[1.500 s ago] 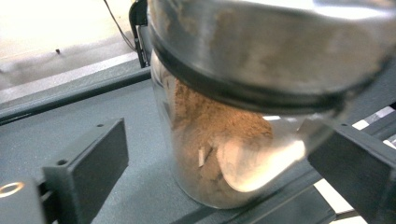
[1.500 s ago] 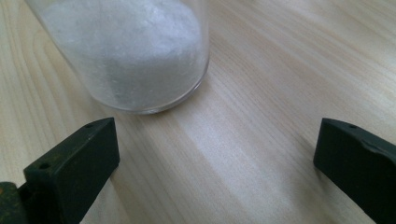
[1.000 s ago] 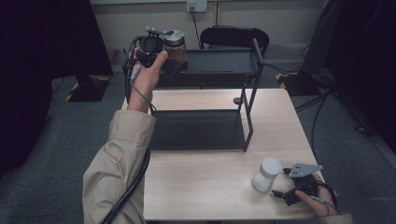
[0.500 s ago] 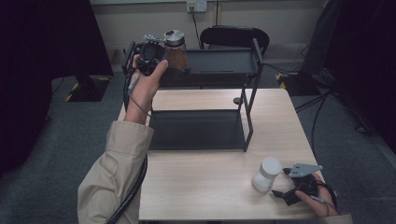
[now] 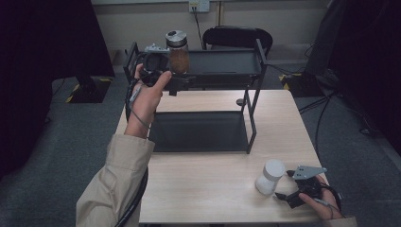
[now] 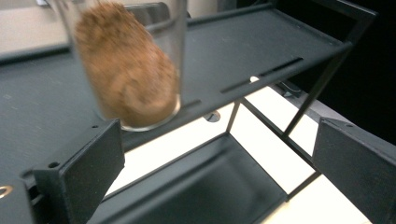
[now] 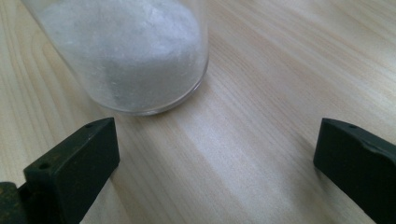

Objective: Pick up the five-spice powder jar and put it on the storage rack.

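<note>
the left tongs [image 5: 177, 85] are hovering with jaws spread wide, empty, just in front of the brown-powder jar [image 5: 178, 53], which is standing at about 11 o'clock on the top shelf of the black rack [image 5: 222, 64]. the right tongs [image 5: 289, 196] are gaping wide too, resting near 5 o'clock beside the white-powder jar [image 5: 270, 177] on the surface [image 5: 208, 189]. both jars are looking like smooth, rigid glass, probably slippery and breakable, so gripping mid-body is seeming safest.
</note>
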`<state>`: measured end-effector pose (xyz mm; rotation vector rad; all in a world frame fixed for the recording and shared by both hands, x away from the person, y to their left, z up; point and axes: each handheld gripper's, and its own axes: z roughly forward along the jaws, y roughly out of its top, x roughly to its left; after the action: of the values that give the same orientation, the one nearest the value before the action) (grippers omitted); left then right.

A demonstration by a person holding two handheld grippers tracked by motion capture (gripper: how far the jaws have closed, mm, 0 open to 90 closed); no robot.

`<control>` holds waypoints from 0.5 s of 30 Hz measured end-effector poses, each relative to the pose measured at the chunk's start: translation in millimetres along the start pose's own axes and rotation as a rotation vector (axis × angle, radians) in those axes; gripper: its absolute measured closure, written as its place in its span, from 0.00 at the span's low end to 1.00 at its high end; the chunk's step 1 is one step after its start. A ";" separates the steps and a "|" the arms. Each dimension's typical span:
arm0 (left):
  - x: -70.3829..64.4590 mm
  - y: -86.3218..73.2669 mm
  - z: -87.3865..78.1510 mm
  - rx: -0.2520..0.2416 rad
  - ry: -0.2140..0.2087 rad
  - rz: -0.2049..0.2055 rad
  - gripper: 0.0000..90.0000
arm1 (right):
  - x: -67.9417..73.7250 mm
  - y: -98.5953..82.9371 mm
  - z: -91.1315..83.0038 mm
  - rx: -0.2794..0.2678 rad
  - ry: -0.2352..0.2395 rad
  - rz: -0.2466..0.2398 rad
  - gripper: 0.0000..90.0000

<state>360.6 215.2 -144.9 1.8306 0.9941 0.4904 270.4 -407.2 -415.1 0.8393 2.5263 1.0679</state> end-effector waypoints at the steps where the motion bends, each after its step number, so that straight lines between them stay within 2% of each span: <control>1: 0.3 -2.1 0.8 -0.001 -0.006 0.000 0.02 | 0.1 -0.1 0.1 -0.001 0.000 0.000 0.00; 15: 4.0 -30.7 14.5 0.008 -0.060 -0.007 0.02 | 0.6 -0.1 0.2 -0.001 -0.002 0.002 0.00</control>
<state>360.1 216.7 -179.1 1.8382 0.9630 0.4253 270.0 -406.7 -415.3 0.8429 2.5230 1.0685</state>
